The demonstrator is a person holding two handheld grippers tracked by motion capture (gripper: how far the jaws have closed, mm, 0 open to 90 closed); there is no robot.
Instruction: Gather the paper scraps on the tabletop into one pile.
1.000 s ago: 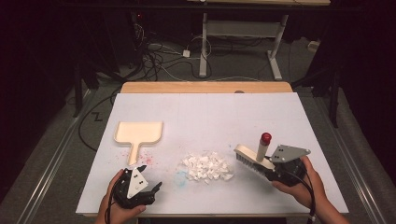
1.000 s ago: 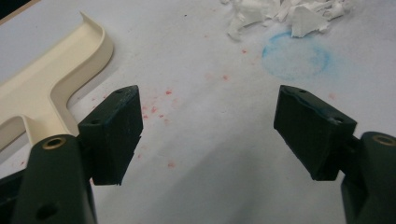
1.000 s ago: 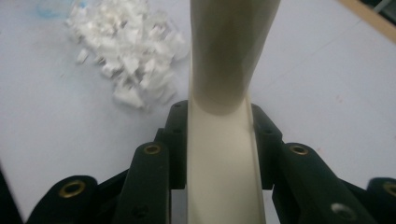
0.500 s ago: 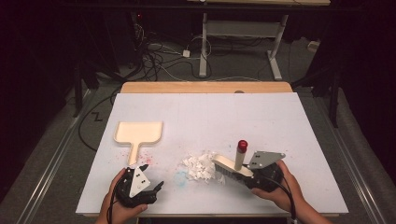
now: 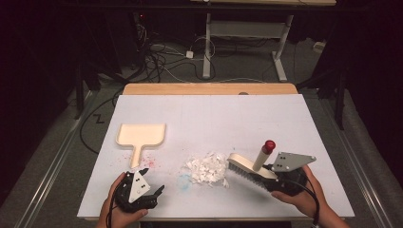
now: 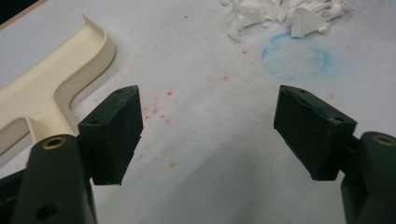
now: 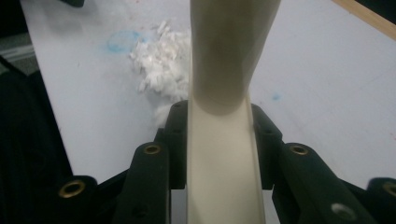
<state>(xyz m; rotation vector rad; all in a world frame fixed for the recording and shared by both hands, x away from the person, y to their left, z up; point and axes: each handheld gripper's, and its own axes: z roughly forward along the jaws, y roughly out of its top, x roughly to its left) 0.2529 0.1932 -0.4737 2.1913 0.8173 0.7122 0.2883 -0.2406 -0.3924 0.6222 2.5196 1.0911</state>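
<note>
right gripper (image 5: 266,175) is clamped on the base of a cream hand brush (image 5: 248,167), its jaws pressed against both sides of the brush back, as the right gripper view shows with the brush (image 7: 219,154) pinched between the black pads. in the high view the brush sits at the near right of the white table (image 5: 209,114), bristles down and just beside the right edge of a heap of torn white paper scraps (image 5: 206,168); its handle with a red tip (image 5: 269,144) stands up at a slant. left gripper (image 5: 148,186) rests at the near left with its jaws spread wide and nothing between them. the left gripper view looks past those spread jaws at the bare table with the dustpan (image 6: 51,88) off to one side. the cream dustpan (image 5: 140,137) lies untouched on the left, handle pointing near, well apart from the scraps.

judging by this, the sweeping looks barely begun: the scraps are gathered in one heap but none lie in the pan. left to do, most likely: pick up the dustpan, bring it to the heap, and brush the scraps in.
</note>
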